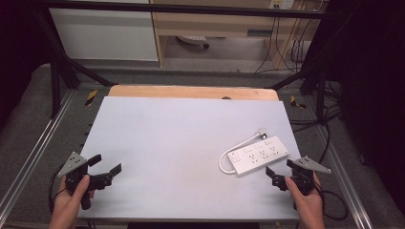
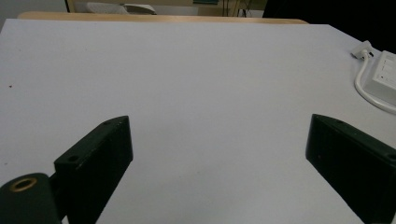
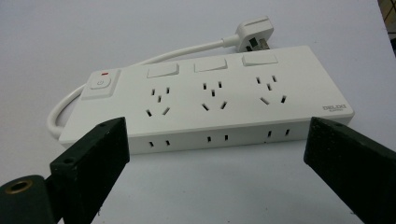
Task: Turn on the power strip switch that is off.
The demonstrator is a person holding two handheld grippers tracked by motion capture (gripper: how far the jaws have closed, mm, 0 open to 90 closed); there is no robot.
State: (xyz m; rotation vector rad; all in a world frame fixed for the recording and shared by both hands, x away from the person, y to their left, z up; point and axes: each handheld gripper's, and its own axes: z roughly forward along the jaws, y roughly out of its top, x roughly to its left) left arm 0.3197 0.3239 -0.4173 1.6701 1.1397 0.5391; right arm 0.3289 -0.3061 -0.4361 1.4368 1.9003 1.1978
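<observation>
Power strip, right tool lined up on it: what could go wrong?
The power strip looks about as long as the right tool opens, so a lengthwise grab may just push it. Its cord loops behind with the plug loose and could drag. It lies near the table's right edge.

- My right gripper (image 3: 215,154): jaws wide apart, nothing between them.
- White power strip (image 3: 210,100) lies flat just ahead, untouched.
- Its plug (image 3: 252,35) rests behind it.

Grey table (image 1: 167,143), wooden shelving (image 1: 210,24) behind, black frame (image 1: 191,8), grey floor (image 1: 28,119)
</observation>
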